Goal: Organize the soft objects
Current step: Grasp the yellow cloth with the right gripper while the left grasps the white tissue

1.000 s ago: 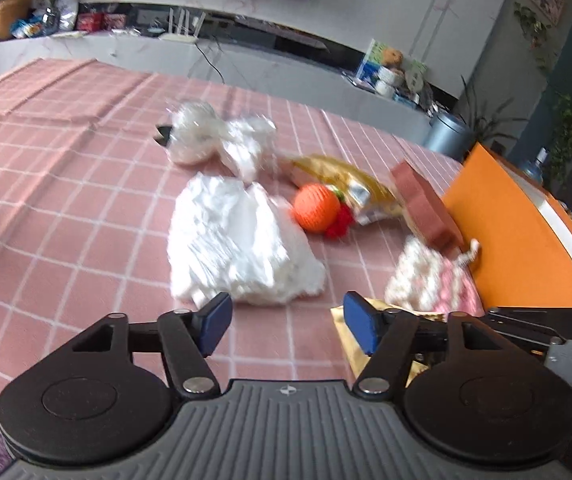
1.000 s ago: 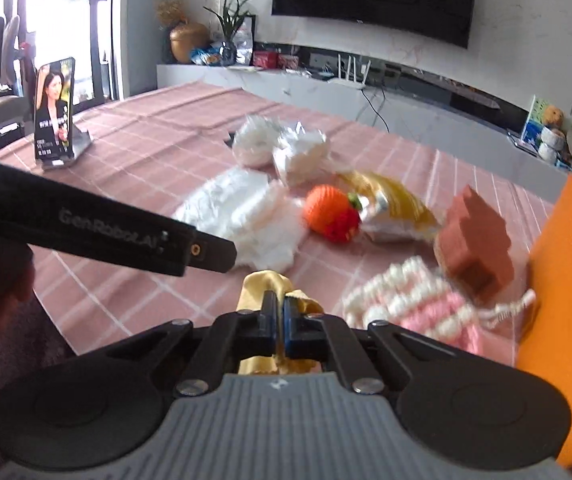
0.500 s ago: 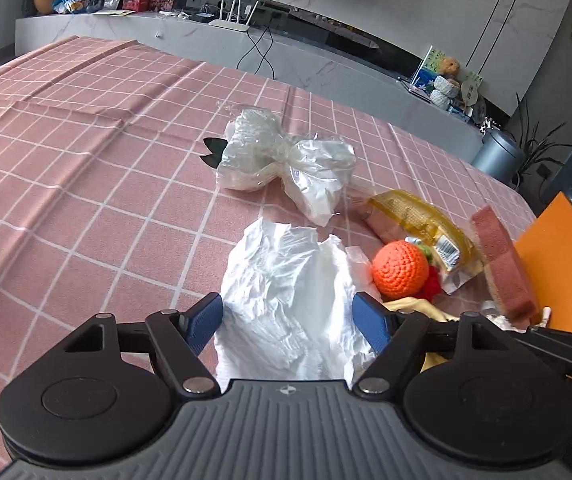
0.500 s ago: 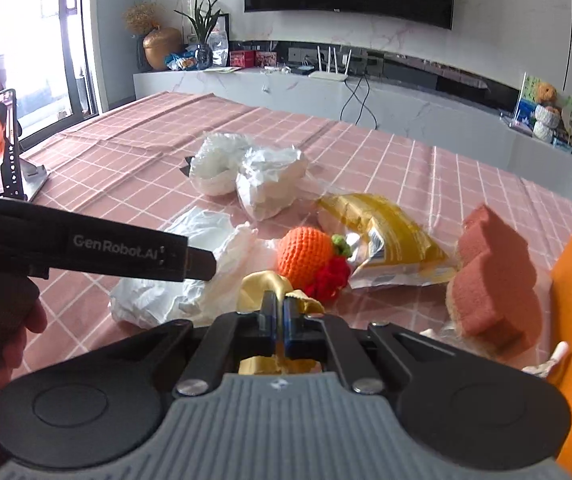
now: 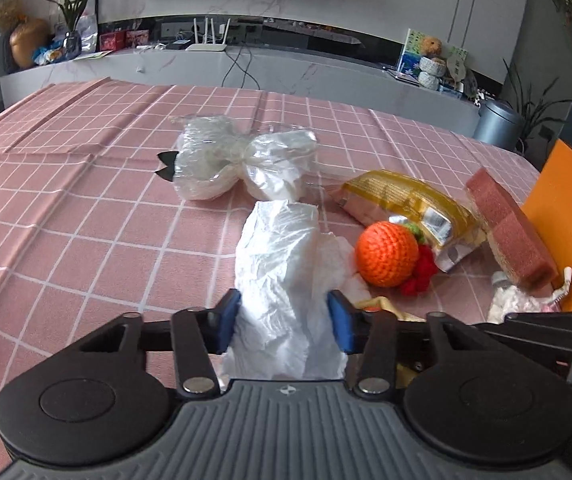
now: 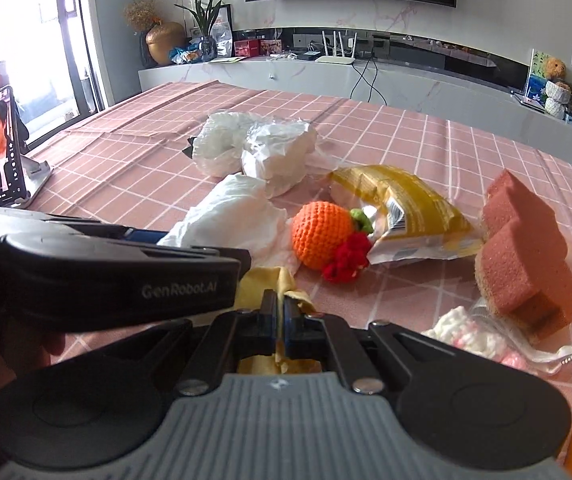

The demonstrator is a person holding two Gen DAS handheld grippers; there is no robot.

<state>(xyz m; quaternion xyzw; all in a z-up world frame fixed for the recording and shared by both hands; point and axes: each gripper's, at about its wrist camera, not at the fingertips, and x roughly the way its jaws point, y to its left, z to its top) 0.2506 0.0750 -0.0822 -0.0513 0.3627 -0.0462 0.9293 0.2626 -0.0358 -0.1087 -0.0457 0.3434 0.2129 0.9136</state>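
A crumpled white plastic bag (image 5: 282, 248) lies on the pink checked tablecloth (image 5: 86, 220). My left gripper (image 5: 284, 322) straddles its near end. Its jaws are closing, and both blue pads press into the bag, which bunches up between them. My right gripper (image 6: 281, 312) is shut on a yellow cloth (image 6: 270, 280), held just right of the left gripper; in the left wrist view only a corner of the yellow cloth (image 5: 378, 304) shows. An orange knitted ball (image 5: 386, 254) with red and green trim sits right of the bag.
A clear bag of white items (image 5: 238, 160) lies farther back. To the right are a yellow snack packet (image 5: 402, 200), a pink sponge (image 5: 514, 236) and a white-pink knitted piece (image 6: 466, 328). An orange panel (image 5: 566, 208) stands at the right edge. A phone on a stand (image 6: 2, 148) is far left.
My left gripper moved forward over the white bag and its jaws narrowed onto it, bunching it up. My right gripper shifted closer to the ball, still clamping the yellow cloth.
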